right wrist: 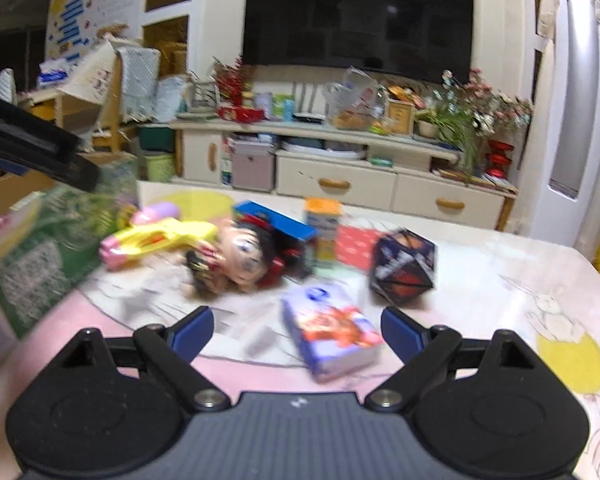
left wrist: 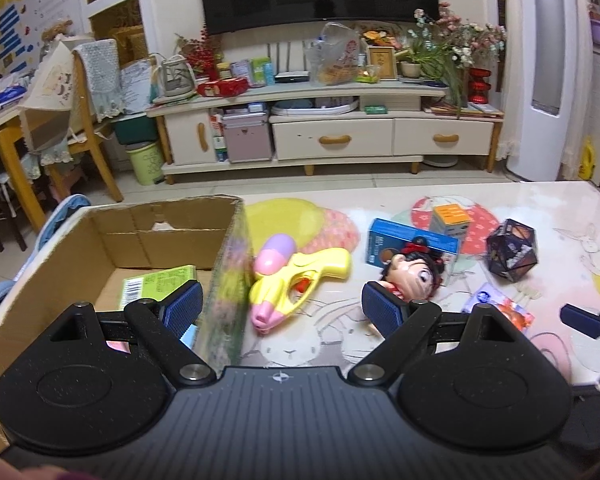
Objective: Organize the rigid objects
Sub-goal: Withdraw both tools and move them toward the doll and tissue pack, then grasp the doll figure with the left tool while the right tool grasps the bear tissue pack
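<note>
From the left wrist, the left tool [left wrist: 282, 310] hovers wide open and empty astride the right wall of the box [left wrist: 100, 240], its left pad inside above a green carton [left wrist: 156, 284], with the water gun [left wrist: 296, 276] on the surface just right of the box, likely the next pick. From the right wrist, the right tool [right wrist: 296, 330] is level, fully spread, holding nothing, framing a small packet [right wrist: 332, 332] well right of the box; the next move calls for lowering and closing.

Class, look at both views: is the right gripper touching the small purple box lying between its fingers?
Apart. The right wrist view shows table between the purple box and each open finger of the right gripper.
</note>
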### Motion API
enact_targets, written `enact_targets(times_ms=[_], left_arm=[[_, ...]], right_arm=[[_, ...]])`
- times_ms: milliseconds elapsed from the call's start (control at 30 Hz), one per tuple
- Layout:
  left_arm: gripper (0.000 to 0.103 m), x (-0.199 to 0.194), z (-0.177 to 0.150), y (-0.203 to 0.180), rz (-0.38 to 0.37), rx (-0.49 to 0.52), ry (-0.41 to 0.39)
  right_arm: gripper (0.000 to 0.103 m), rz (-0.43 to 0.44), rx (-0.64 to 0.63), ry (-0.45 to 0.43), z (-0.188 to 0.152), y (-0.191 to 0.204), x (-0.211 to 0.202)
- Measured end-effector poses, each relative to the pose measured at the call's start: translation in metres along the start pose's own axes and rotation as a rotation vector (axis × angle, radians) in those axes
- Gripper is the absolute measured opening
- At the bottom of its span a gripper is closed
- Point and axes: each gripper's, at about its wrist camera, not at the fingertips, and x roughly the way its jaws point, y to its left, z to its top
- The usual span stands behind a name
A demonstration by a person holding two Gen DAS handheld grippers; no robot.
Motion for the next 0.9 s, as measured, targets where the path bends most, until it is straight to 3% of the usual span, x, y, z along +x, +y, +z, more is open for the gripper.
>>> enact_targets(times_ms=[133, 433, 900], left_arm=[[0.103, 0.001, 0.0, -0.001, -0.048, 0.006, -0.009], [0.103, 0.022, -0.007, -0.029, -0.164, 0.123, 0.012], [0.103, 0.087, -0.017, -0.079, -0.202, 0.24, 0.058]], right_arm=[[0.091, -0.004, 0.004, 0.027, -0.004, -0.012, 0.015], [0.089, 0.052, -0.041, 0.085, -0.007, -0.022, 0.047], [0.065, 0.149, -0.02, 0.106, -0.005, -0.041, 0.061]])
